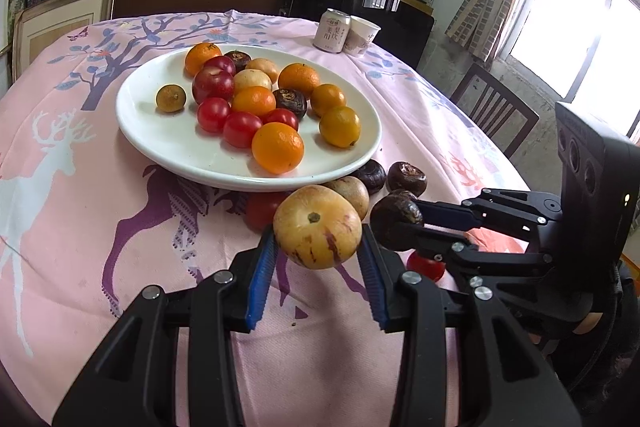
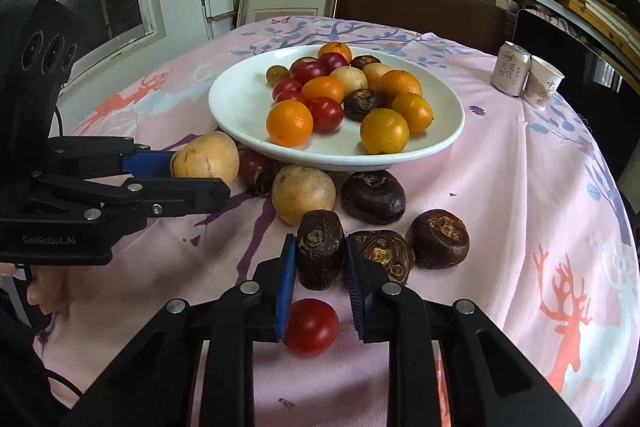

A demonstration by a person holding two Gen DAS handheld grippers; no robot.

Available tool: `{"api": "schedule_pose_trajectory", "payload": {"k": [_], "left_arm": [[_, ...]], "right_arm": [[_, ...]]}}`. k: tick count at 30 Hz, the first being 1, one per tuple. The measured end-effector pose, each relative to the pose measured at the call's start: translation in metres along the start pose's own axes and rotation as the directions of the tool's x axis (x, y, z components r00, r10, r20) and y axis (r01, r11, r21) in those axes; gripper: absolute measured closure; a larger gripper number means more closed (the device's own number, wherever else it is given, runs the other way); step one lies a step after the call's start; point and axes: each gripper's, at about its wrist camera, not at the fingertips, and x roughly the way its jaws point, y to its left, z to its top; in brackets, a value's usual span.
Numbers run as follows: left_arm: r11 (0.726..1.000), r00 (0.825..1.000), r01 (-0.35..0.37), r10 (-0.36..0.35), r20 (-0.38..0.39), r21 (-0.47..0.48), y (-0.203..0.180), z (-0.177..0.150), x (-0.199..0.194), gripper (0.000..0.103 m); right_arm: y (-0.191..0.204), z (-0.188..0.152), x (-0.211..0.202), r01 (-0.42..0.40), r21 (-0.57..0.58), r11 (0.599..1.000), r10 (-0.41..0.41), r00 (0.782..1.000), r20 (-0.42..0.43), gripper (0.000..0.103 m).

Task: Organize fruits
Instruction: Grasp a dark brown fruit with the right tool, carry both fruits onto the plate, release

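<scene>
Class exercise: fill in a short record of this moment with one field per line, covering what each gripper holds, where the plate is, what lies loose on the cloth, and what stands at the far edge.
left gripper: shut on a yellow melon, lifted near the plate's front rim
right gripper: shut on a dark water chestnut
plate: white, mid-table, piled with oranges, tomatoes and other fruit
loose on cloth: red tomato, three water chestnuts, a yellow fruit
far edge: can beside paper cup

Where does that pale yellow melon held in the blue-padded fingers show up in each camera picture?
Left wrist view: yellow pepino melon bottom centre, between the left gripper fingers.
Right wrist view: left of centre, at the plate's near-left edge.
Shared landmark: white plate.
</scene>
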Motion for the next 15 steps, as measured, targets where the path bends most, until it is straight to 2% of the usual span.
{"api": "schedule_pose_trajectory", "payload": {"k": [6, 11, 15], "left_arm": [[1.0, 0.999, -0.002, 0.002, 0.042, -0.007, 0.002, 0.0, -0.01, 0.063], [0.999, 0.999, -0.001, 0.003, 0.054, -0.041, 0.013, 0.01, -0.02, 0.063], [0.998, 0.995, -0.055, 0.056, 0.078, -0.011, 0.022, 0.035, -0.033, 0.063]], "right_arm": [[-0.021, 0.004, -0.023, -0.039, 0.111, 0.993, 0.03, 0.996, 0.081, 0.079], [-0.041, 0.015, -0.052, -0.073, 0.183, 0.98, 0.037, 0.98, 0.196, 0.079], [-0.048, 0.031, -0.06, -0.11, 0.215, 0.97, 0.056, 0.969, 0.241, 0.079]]}}
